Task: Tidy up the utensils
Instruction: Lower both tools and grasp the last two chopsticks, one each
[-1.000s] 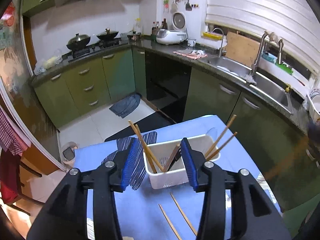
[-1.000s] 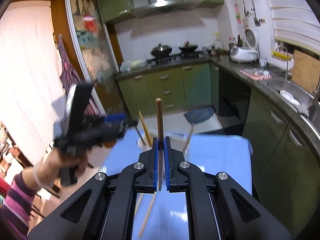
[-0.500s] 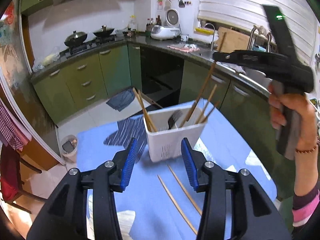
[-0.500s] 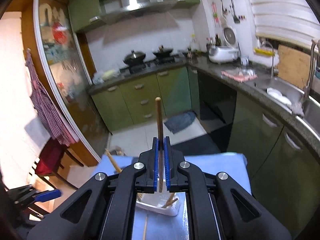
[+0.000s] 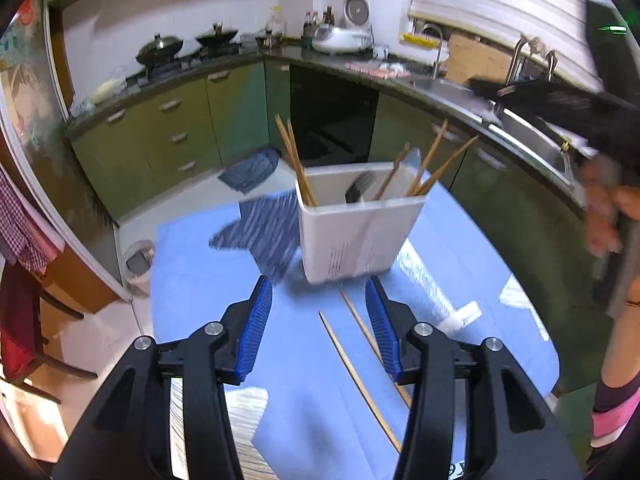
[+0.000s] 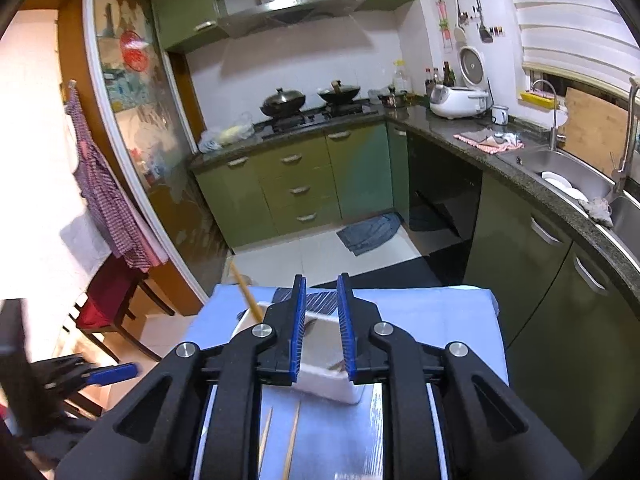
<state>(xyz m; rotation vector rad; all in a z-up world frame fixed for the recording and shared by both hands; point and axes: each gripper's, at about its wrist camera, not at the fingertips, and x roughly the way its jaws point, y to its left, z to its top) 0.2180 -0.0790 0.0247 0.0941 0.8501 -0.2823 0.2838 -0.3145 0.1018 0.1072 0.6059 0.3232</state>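
R gripper (image 6: 322,328): fingers now apart, nothing between them; 0.5 s ago clamped on one upright chopstick. That stick no longer in the grip. Hovers above white bin (image 6: 332,384), pads pointing twd far kitchen.

L gripper (image 5: 320,320): fingers apart, as before, nothing held. Bin (image 5: 356,232) now just beyond fingertips, larger in view than 0.5 s ago.

Bin on blue table (image 5: 200,264), upright. Chopsticks in bin (image 5: 298,168): pair leaning left at near-left corner, approx. four more (image 5: 430,164) leaning right on other side; dark utensil (image 5: 356,192) betw. them, type cannot be told.

Two loose chopsticks (image 5: 360,368) flat on table, betw. L fingers, running from bin base twd camera, side by side, not touching.

Right hand (image 5: 604,216) w/ gripper body at R edge of L view, blurred. Dark striped cloth (image 5: 268,228) on table left of bin. Sink (image 6: 568,172) and green cabinets (image 6: 296,188) behind.
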